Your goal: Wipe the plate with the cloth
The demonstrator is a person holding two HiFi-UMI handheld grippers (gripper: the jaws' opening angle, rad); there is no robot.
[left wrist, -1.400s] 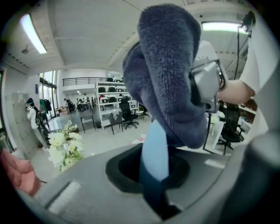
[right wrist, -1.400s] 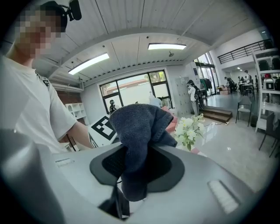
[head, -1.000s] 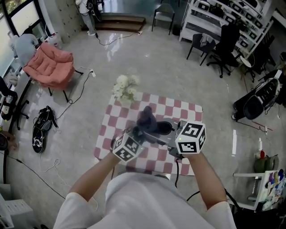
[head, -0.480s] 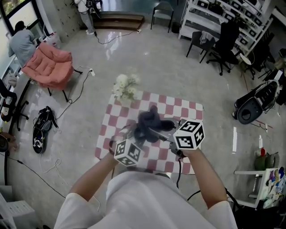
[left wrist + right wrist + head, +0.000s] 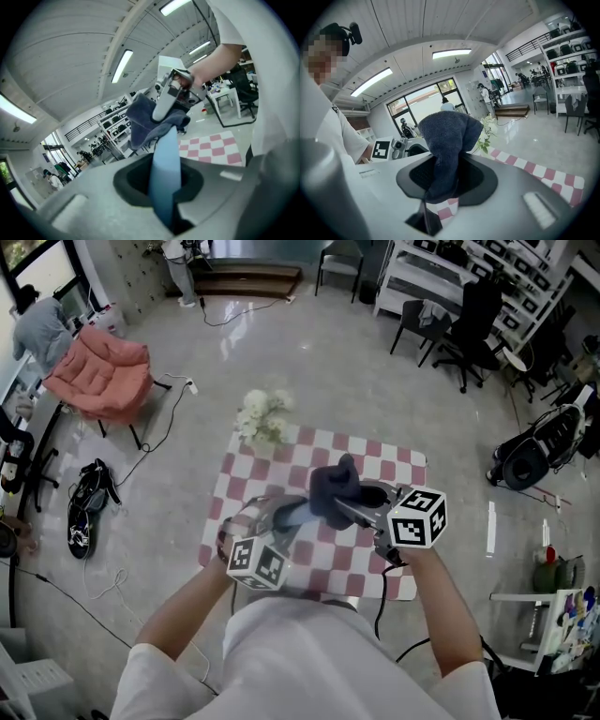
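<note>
Head view, left gripper (image 5: 265, 540) jaws pinching a pale blue plate (image 5: 272, 517) over the checked surface (image 5: 375, 461), right gripper (image 5: 361, 510) jaws clamped on a dark blue cloth (image 5: 333, 486), left gripper view, plate edge-on between the jaws, cloth against its far rim, right gripper view, cloth bunched between pressed jaws

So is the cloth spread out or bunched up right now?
Bunched up: the cloth is a crumpled wad clamped in the right gripper, its top against the plate held by the left gripper.

Open lab-like workspace: racks of shelving (image 5: 424, 279), office chairs (image 5: 474, 321), polished floor (image 5: 319, 362), ceiling strip lights (image 5: 451, 54).
</note>
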